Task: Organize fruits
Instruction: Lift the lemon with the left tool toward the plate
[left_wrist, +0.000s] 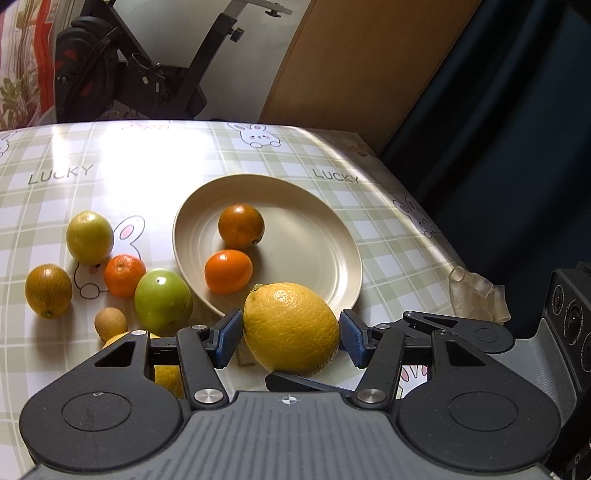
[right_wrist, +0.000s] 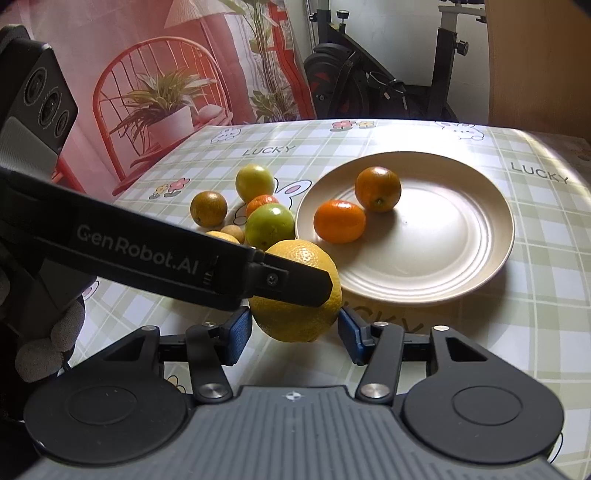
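Between the blue pads of the left gripper sits the lemon, pinched at its two flanks just short of the plate. The right gripper closes on the same lemon across another axis, its pads appearing to press both sides. This two-handed hold reads as a handover, or as steadying a heavy, rounded fruit that one pair of pads could let roll. Whether the lemon is clear of the table I cannot tell.

Beyond it, two oranges already lie in the plate. To the left, the loose pile of green, yellow and orange fruit waits on the cloth.

The left wrist view shows one right finger running under the lemon's near side. The right wrist view alone shows a left finger crossing the lemon's face, a gloved hand behind it, and a small yellow fruit that the left gripper's body mostly hides in its own view.
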